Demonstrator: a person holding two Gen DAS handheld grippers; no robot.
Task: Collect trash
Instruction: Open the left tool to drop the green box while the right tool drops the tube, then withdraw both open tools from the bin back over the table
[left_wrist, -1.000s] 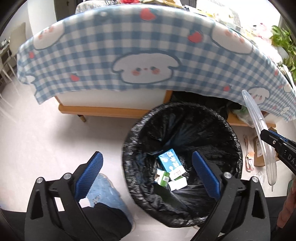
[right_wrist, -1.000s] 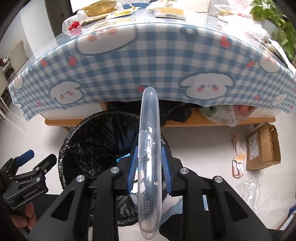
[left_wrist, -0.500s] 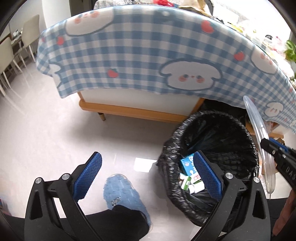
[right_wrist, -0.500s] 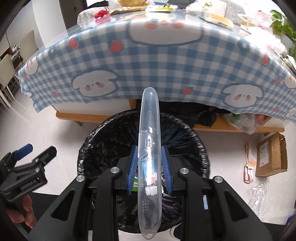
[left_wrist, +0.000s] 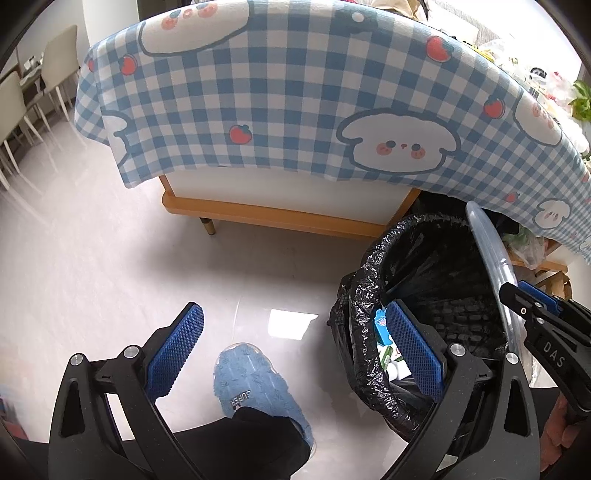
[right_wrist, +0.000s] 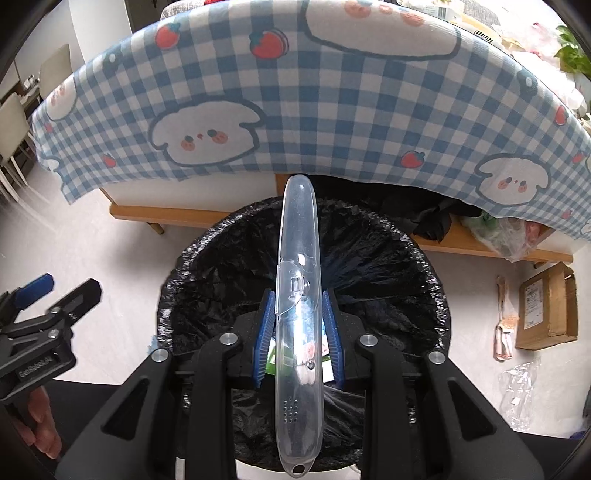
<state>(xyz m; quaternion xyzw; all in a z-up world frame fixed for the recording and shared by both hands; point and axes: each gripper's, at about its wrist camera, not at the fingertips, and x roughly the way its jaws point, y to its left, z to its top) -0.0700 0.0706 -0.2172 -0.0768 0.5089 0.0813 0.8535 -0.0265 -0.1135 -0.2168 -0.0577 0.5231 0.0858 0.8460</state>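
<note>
Now my right gripper (right_wrist: 297, 328) is opening, the clear case (right_wrist: 298, 295) between its pads, apparently released; my left gripper (left_wrist: 291, 347) gapes wide, empty.

Bin mouth (right_wrist: 424, 266) open (tablecloth (right_wrist: 332, 122) overhanging)

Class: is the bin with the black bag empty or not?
Not empty: the black-lined bin holds small cartons at its bottom.
</note>
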